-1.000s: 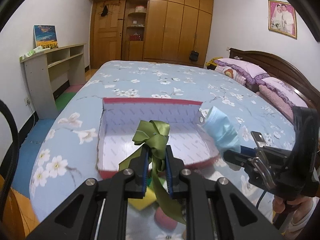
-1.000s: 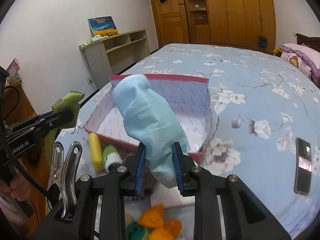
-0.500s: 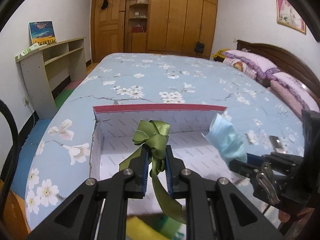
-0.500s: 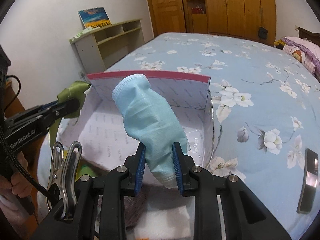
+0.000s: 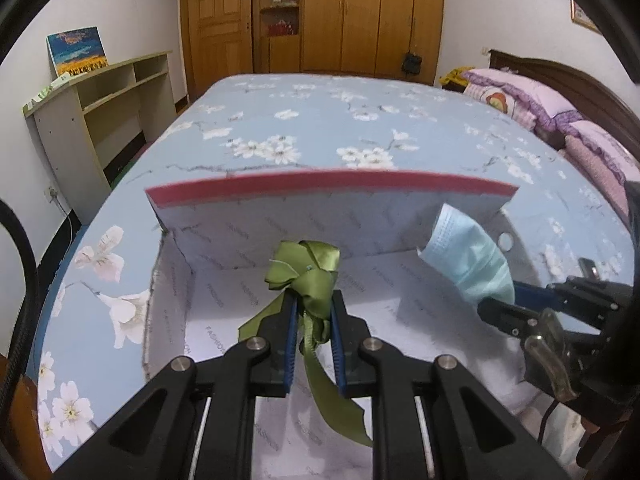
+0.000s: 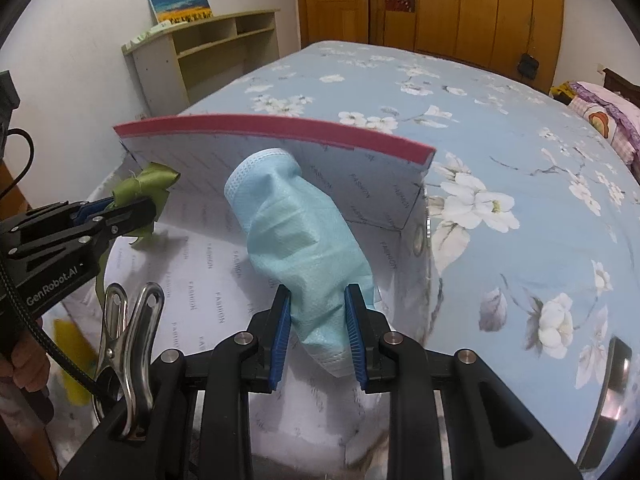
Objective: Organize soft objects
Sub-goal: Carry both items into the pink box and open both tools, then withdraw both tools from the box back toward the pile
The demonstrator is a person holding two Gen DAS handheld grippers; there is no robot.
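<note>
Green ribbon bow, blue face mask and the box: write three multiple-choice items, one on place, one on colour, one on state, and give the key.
1. Where are the green ribbon bow and the blue face mask?
A. Held over the open box
B. Lying on the pillows
C. On the wall shelf

2. What colour is the box's top edge?
A. Yellow
B. Red
C. Black

3. What is the state of the right gripper?
A. Open and empty
B. Shut on the bow
C. Shut on the mask

Key: 1 A, since both wrist views show each item above the box's white printed lining. 2 B, since a red band runs along the rear wall's rim. 3 C, since the mask's lower end is pinched between its jaws, while the left gripper clamps the bow.
</note>
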